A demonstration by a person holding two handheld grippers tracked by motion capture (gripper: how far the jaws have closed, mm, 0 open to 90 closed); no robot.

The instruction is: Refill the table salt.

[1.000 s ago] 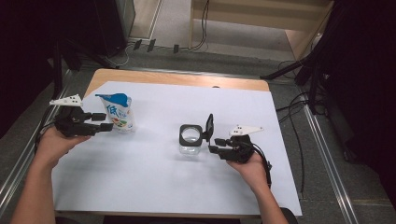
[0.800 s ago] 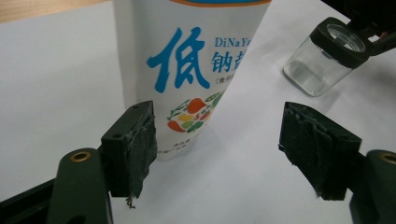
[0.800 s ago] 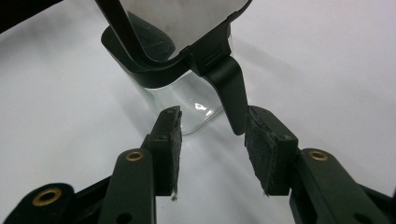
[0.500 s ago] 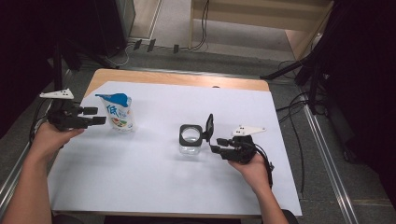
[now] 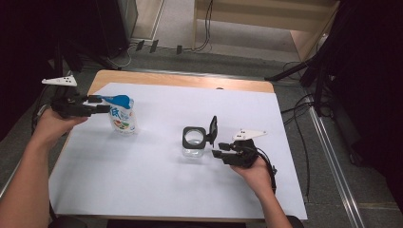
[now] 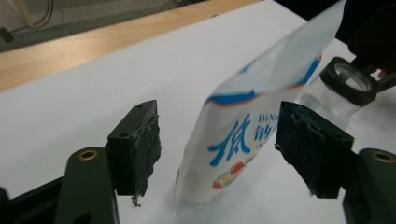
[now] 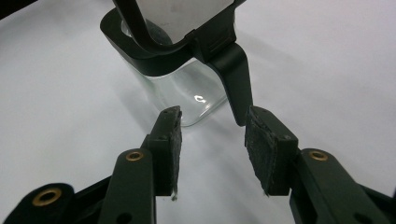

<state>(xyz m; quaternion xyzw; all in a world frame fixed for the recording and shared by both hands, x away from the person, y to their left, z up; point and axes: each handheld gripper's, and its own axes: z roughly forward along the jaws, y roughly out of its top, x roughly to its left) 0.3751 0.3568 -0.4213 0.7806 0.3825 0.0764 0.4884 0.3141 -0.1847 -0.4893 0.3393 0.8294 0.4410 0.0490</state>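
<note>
A white pouch (image 5: 122,116) with blue print and a blue top stands at the left of the white sheet (image 5: 157,190). My left gripper (image 5: 103,105) is level with its upper part. In the left gripper view the pouch (image 6: 243,140) stands ahead between the jaws of the left gripper (image 6: 219,140); they have just been closing, with both pads apart from it. A clear glass jar (image 5: 193,142) with a black rim stands mid-table, its hinged lid (image 5: 213,128) flipped upright. My right gripper (image 5: 216,149) sits open beside it. In the right gripper view the jar (image 7: 187,88) and lid tab (image 7: 236,79) are just beyond the right gripper (image 7: 212,135).
The sheet covers a wooden table whose bare far edge (image 5: 190,80) shows. Cables lie on the floor beyond and to the right (image 5: 299,109). A metal rail (image 5: 332,156) runs along the right side. The jar (image 6: 336,88) also appears behind the pouch in the left gripper view.
My left gripper has drawn back to the left and slightly up, away from the pouch, which stays standing. The right gripper and the jar have not moved.
</note>
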